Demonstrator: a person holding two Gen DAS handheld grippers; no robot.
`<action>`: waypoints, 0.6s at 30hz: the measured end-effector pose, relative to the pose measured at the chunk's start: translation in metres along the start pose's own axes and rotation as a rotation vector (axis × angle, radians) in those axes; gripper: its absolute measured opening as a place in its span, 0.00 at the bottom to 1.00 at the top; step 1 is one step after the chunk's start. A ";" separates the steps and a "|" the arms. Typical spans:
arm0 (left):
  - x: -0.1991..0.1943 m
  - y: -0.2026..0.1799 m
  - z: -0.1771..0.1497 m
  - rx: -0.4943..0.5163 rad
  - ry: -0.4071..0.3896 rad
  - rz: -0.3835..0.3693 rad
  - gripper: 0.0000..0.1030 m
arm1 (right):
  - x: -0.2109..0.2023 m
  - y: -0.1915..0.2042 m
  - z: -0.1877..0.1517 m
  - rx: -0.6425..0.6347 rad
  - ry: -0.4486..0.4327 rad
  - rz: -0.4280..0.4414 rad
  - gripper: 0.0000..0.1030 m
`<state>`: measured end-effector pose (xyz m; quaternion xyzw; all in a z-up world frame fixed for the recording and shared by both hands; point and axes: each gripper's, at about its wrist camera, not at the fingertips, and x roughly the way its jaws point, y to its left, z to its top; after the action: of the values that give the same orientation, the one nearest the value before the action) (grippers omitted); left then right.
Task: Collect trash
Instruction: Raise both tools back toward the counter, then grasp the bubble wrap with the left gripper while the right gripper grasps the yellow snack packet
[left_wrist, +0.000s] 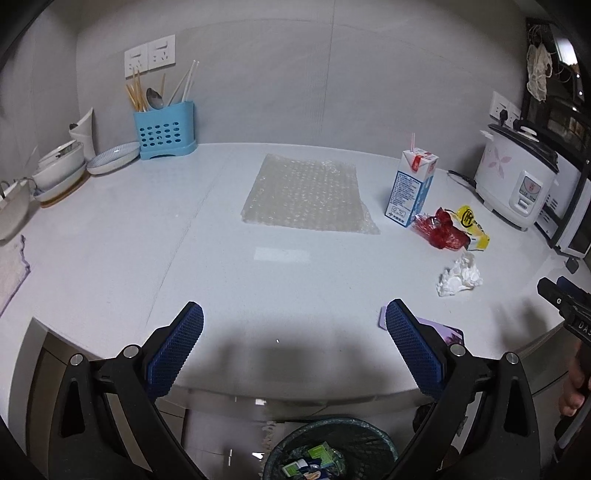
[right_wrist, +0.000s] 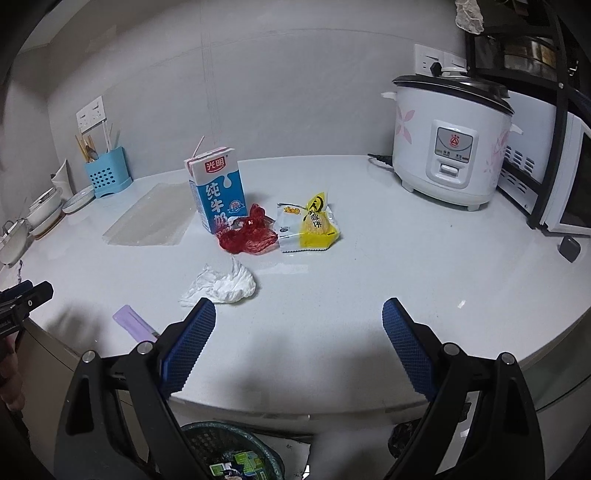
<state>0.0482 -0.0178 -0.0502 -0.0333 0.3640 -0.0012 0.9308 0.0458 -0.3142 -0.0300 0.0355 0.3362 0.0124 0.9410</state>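
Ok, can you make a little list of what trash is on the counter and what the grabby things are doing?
trash on counter: milk carton, red wrapper, yellow snack packet, crumpled tissue, bubble wrap sheet
bin: wastebasket below the counter edge, some trash inside
left gripper: open, holding nothing
right gripper: open, holding nothing

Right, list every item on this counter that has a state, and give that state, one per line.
Left gripper: open, empty.
Right gripper: open, empty.
Milk carton: upright, straw in top.
Tissue: crumpled, on the counter.
Red wrapper: scrunched, against the carton.
Yellow snack packet: lying flat.
Bubble wrap: spread flat.
Rice cooker: lid on.
Trash bin: holds some trash.
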 end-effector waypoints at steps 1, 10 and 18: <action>0.005 0.001 0.005 0.000 0.005 0.005 0.94 | 0.004 0.000 0.004 -0.002 0.001 0.003 0.86; 0.063 0.006 0.054 0.006 0.049 0.030 0.94 | 0.066 -0.013 0.054 0.032 0.053 0.013 0.85; 0.135 0.015 0.089 -0.010 0.108 0.066 0.94 | 0.123 -0.015 0.086 0.015 0.087 -0.017 0.86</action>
<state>0.2075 -0.0006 -0.0780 -0.0257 0.4148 0.0293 0.9091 0.1952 -0.3287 -0.0421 0.0393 0.3770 0.0032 0.9254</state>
